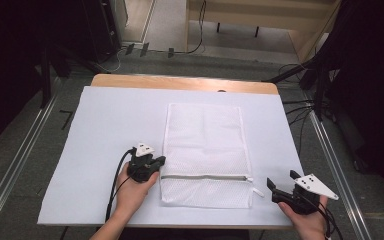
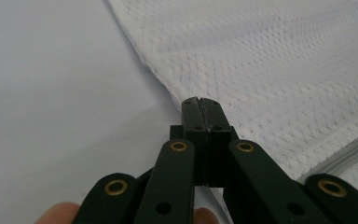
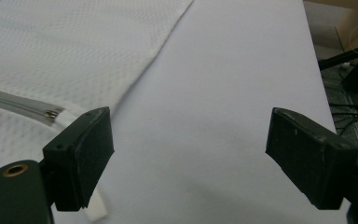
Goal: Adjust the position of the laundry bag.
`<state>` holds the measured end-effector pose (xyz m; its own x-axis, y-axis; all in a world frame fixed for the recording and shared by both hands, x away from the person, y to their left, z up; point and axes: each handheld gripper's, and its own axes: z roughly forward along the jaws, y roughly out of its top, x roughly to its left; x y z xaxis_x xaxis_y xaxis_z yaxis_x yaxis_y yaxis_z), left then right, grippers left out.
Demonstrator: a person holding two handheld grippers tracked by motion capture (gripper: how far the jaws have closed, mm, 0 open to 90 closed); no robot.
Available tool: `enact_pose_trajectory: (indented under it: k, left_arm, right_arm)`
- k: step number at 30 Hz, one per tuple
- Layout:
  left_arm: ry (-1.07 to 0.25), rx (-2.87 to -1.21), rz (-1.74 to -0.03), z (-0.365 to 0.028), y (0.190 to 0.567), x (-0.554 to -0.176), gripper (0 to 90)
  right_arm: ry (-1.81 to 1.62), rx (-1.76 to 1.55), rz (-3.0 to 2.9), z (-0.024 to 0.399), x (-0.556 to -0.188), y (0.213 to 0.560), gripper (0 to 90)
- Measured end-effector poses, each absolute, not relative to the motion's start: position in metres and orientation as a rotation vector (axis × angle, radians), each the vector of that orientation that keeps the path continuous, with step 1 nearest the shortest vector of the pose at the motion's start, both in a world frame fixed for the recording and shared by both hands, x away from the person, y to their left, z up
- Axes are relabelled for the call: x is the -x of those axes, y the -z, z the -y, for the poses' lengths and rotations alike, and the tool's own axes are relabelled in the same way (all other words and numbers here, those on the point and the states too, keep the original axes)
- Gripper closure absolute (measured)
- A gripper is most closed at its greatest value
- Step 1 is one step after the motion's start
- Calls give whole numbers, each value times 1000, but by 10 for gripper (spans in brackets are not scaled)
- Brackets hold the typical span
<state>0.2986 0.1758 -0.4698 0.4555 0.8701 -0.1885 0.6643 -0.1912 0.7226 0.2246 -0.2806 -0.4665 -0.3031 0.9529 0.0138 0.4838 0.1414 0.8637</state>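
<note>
A white mesh laundry bag (image 1: 205, 145) lies flat on the white sheet, its grey zipper (image 1: 205, 177) running across near the front end. My left gripper (image 1: 155, 162) rests at the bag's left edge, close to the zipper's left end. In the left gripper view its jaws are pressed together at the bag's hem (image 2: 168, 88); I cannot tell whether fabric is pinched between them. My right gripper (image 1: 280, 184) stands open to the right of the bag, nothing between its fingers (image 3: 79, 158). The zipper pull (image 3: 53, 113) and its white tab (image 3: 95, 210) lie just left of that gripper.
The white sheet (image 1: 105, 125) covers a wooden table whose far edge (image 1: 180, 82) shows beyond it. Bare sheet lies on both sides of the bag. Cables (image 1: 300, 107) and dark stands sit on the floor around the table.
</note>
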Motion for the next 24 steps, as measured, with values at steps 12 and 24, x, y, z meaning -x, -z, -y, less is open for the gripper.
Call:
enact_pose_trajectory:
  k: [12,24]
  left_arm:
    - [-360,-1895,-1349,-215,464,-280,900]
    - [-354,-1866,-1401,-243,462,-263,900]
  right_arm:
    - [-1089,-1363,-1869,277,-225,466,158]
    - [-1157,-1339,-1911,262,-222,463,157]
